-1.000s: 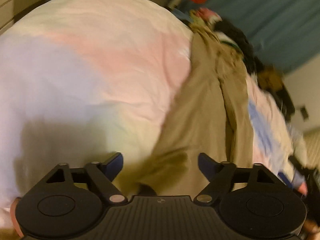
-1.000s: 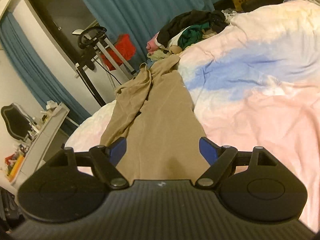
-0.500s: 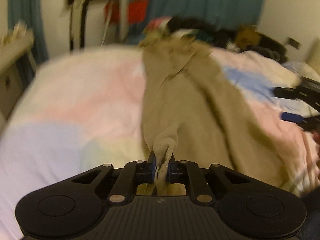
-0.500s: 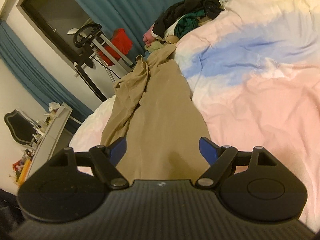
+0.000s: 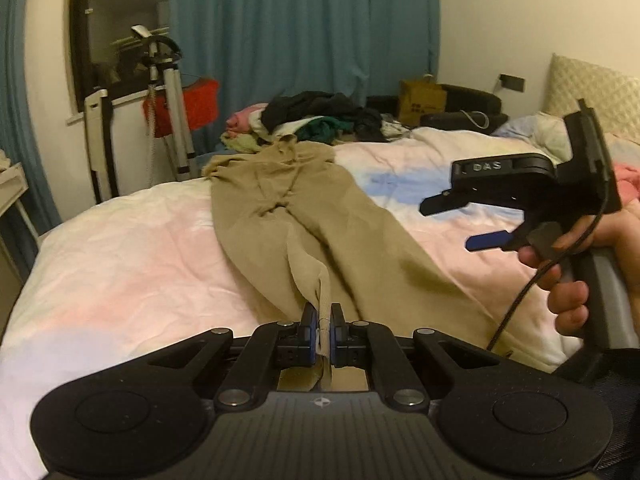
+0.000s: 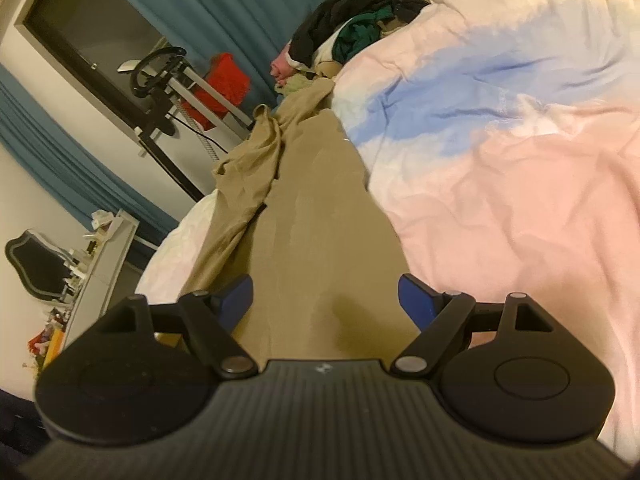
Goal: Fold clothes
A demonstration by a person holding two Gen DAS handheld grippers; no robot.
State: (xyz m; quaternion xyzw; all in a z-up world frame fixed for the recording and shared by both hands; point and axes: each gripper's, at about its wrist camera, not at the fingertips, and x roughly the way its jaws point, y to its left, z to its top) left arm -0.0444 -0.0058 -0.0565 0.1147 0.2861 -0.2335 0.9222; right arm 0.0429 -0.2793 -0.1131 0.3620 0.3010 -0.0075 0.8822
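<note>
Bedding (image 5: 132, 248) in washed pink, blue and pale yellow covers the bed and fills most of both views, rumpled into soft creases. Teal curtains (image 5: 304, 32) hang behind it, with a dark window (image 5: 120, 20) to their left in the left wrist view. Stretched lengthwise over the bedding lies a pair of tan trousers (image 5: 304, 208), legs running toward the cameras and the far end reaching a heap of clothes (image 5: 316, 118) at the far edge of the bed; one leg lies fairly flat under the right gripper while the other is bunched and twisted beside it. That heap mixes black, green, pink and pale garments. A folding stand with a red item (image 5: 200, 104) hung on it is by the wall beyond the bed, and a brown cardboard box (image 5: 423, 101) sits near the heap. The right gripper (image 6: 325, 300) hovers over the flat trouser leg with its blue fingers spread wide and nothing between them touching the pads; in the left wrist view it shows from the side, held in a hand (image 5: 588, 264) with a cable trailing from it. The left gripper (image 5: 322, 330) is clenched tight on a raised fold of the trousers' near hem, the cloth pinched between its blue pads and pulled up into a narrow ridge.
</note>
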